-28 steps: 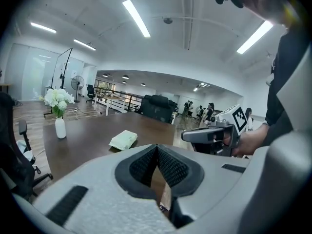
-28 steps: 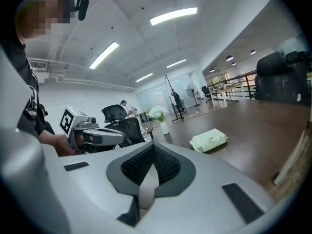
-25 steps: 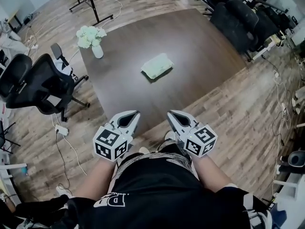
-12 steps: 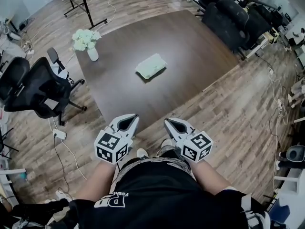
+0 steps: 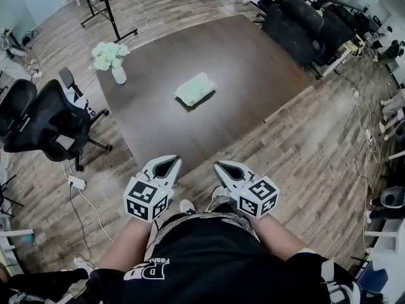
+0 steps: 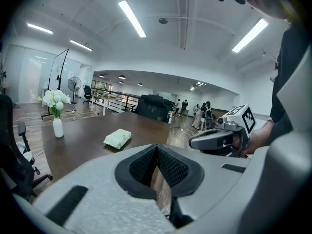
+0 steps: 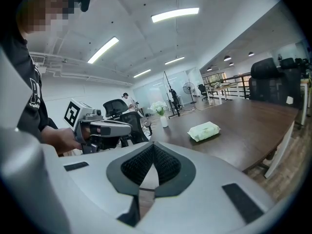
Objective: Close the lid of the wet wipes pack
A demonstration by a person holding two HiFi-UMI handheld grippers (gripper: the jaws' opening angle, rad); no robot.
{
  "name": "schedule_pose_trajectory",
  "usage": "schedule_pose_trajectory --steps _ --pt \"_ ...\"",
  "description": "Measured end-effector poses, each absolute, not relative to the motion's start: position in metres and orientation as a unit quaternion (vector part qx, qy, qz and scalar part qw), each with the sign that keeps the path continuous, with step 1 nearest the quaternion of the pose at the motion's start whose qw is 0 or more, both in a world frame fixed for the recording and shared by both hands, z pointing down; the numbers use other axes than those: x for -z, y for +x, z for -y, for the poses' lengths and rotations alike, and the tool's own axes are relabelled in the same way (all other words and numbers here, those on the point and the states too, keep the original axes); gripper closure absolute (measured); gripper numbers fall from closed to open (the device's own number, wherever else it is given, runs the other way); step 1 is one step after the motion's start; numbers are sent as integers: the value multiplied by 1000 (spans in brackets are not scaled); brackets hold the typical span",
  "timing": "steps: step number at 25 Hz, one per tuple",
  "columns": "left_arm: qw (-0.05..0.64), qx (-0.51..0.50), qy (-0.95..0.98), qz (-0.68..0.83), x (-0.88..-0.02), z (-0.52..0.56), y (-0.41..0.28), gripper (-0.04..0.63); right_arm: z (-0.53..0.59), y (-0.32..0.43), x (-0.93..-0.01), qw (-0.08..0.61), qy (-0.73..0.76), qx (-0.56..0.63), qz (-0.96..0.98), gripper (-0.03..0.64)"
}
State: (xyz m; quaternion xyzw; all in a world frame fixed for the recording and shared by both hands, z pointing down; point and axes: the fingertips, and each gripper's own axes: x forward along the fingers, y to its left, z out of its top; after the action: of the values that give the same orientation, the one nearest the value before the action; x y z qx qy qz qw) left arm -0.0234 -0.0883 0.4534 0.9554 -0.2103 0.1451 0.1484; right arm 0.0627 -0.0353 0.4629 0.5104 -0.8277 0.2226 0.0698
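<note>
The pale green wet wipes pack [image 5: 195, 88] lies flat near the middle of the dark brown table [image 5: 253, 62]. It also shows far ahead in both gripper views, as a pack [image 6: 117, 138] and a pack [image 7: 204, 130]. Its lid is too small to make out. My left gripper [image 5: 166, 163] and right gripper [image 5: 224, 167] are held side by side close to my body, off the table's near corner and well short of the pack. Both are shut with nothing between the pads. Each gripper view shows the other gripper beside it, the right gripper [image 6: 219, 138] and the left gripper [image 7: 105, 128].
A white vase of white flowers [image 5: 114, 62] stands at the table's left corner. Black office chairs [image 5: 44, 122] stand left of the table and dark armchairs [image 5: 304, 24] beyond its far right. Cables [image 5: 82, 195] trail over the wooden floor.
Both grippers have drifted a little lower in the head view, staying shut and side by side. The pack has not moved on the table; the view has shifted slightly.
</note>
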Motion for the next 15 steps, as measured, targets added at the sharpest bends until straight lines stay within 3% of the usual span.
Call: schedule_pose_trajectory --steps 15 --pt "136 -139 958 209 -447 79 -26 577 33 55 -458 69 505 -213 833 614"
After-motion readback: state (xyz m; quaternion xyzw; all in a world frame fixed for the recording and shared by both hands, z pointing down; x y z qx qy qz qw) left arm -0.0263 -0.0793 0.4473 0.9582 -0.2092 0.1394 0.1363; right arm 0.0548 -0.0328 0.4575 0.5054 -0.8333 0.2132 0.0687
